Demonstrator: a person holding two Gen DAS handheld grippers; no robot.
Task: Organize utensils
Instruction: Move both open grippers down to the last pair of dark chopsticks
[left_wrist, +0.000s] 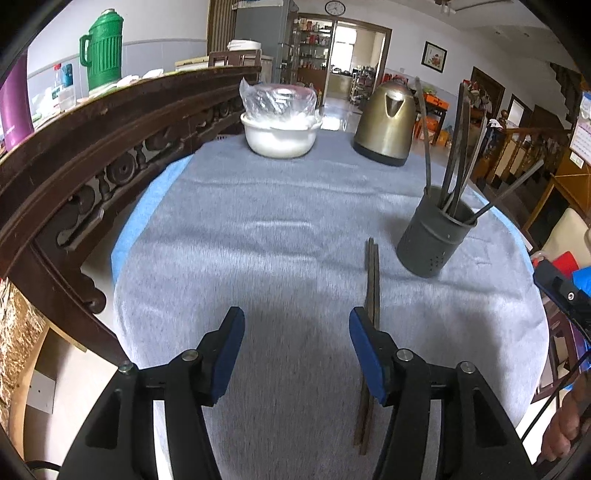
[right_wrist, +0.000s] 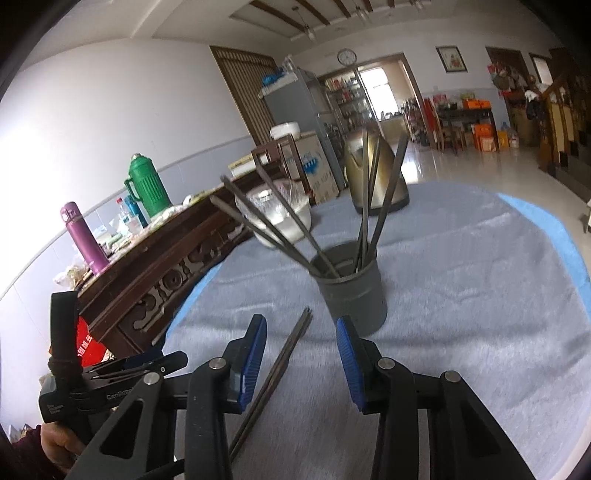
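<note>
Two dark chopsticks (left_wrist: 370, 317) lie side by side on the grey cloth (left_wrist: 258, 236) in the left wrist view, running away from the camera toward the dark perforated utensil holder (left_wrist: 432, 240), which stands upright near their far tips and contains several long dark utensils. The left gripper (left_wrist: 296, 334) hangs over the cloth with its jaws apart and nothing between them; the chopsticks pass beneath its right-hand finger. A white bowl (left_wrist: 280, 138) covered with plastic film and a brass-coloured kettle (left_wrist: 386, 123) stand at the far edge. In the right wrist view, the right gripper (right_wrist: 301, 341) is also parted, and the chopsticks lie on the cloth in the gap, closer to the left pad (right_wrist: 255, 358), with no pad pressing on them. The holder stands just beyond the right pad.
</note>
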